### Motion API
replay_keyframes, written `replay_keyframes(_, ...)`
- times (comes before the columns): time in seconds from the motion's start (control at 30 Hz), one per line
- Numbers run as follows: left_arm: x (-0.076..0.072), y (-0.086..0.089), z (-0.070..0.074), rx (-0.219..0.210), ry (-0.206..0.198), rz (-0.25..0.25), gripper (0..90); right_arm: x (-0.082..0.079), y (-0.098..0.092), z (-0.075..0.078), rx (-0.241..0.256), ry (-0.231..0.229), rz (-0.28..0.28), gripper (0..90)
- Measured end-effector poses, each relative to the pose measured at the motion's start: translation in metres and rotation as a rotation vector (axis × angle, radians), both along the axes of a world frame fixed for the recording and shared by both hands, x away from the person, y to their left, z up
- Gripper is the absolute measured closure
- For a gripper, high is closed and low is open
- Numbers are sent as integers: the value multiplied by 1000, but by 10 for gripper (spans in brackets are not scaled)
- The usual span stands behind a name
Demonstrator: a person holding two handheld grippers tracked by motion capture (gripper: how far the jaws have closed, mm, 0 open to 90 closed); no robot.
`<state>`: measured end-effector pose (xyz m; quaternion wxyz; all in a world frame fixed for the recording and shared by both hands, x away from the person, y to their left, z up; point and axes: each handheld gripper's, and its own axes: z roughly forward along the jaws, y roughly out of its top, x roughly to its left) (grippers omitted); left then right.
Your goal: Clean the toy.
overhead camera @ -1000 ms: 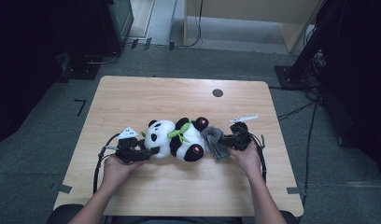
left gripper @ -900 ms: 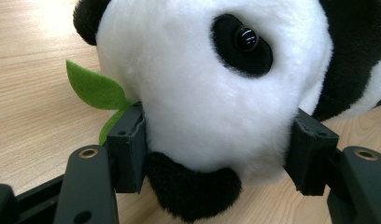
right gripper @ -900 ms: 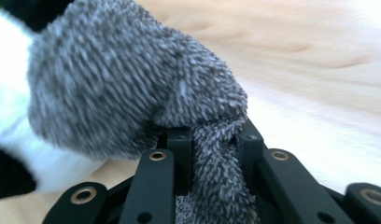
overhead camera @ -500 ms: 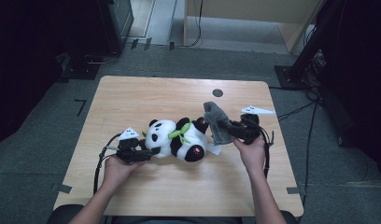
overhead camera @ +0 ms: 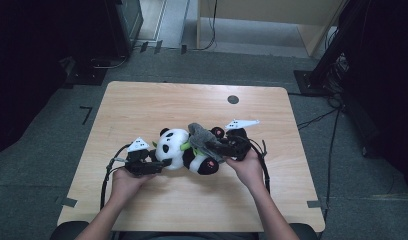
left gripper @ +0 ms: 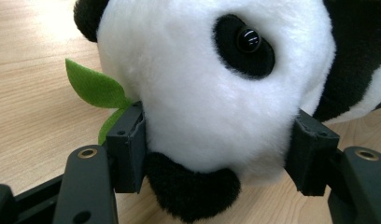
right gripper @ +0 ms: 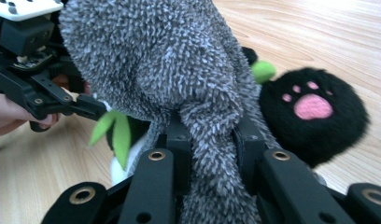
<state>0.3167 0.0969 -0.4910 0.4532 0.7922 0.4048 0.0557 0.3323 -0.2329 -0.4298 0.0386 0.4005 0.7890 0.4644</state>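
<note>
No writing or brand mark can be read in any view.

In the high view, a plush panda [overhead camera: 184, 152] is seen lying on its side near the middle of the pale wood-grain counter [overhead camera: 142, 105], which has rounded corners and a small dark round hole [overhead camera: 233, 99] near its far edge. The left gripper [overhead camera: 159, 165] is pressed against the panda's white head, and the right gripper [overhead camera: 212, 146] is held over its body with a grey fuzzy cloth [overhead camera: 202, 135] gripped in it. A white three-cornered plate is carried on top of each gripper. Dark cables [overhead camera: 108, 177] are trailed across the counter beside the forearms. Grey floor and dark equipment are seen around the counter.

In the left gripper view, the soft white head [left gripper: 212, 88], with a glossy black eye and a black ear, is clamped between the two black fingers [left gripper: 128, 149], spread wide around it. A green felt leaf [left gripper: 93, 88] is seen beside the left finger.

In the right gripper view, the nubby grey cloth [right gripper: 179, 70] is pinched between narrow fingers [right gripper: 179, 149] and draped upward, hiding much of the panda. A black paw [right gripper: 312, 112] with pink pads lies to the right.
</note>
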Motion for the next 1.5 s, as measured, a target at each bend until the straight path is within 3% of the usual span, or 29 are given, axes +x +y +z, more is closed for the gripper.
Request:
replay_keyframes(0.3, 1, 0, 0, -14, 21, 13, 335, 4, -20, -13, 20, 65, -22, 743)
replay_keyframes(0.63, 6, 1, 3, -16, 41, 0, 333, 6, -35, -23, 36, 104, -53, 742)
replay_keyframes(1.33, 9, 2, 3, -39, 32, -3, 332, 11, -51, -44, -48, 165, -118, 744)
replay_keyframes(1.43, 9, 2, 2, -45, 26, -3, 330, 13, -55, -47, -134, 186, -159, 752)
replay_keyframes(1.5, 9, 3, 2, -45, 22, -5, 329, 15, -64, -44, -112, 193, -203, 761)
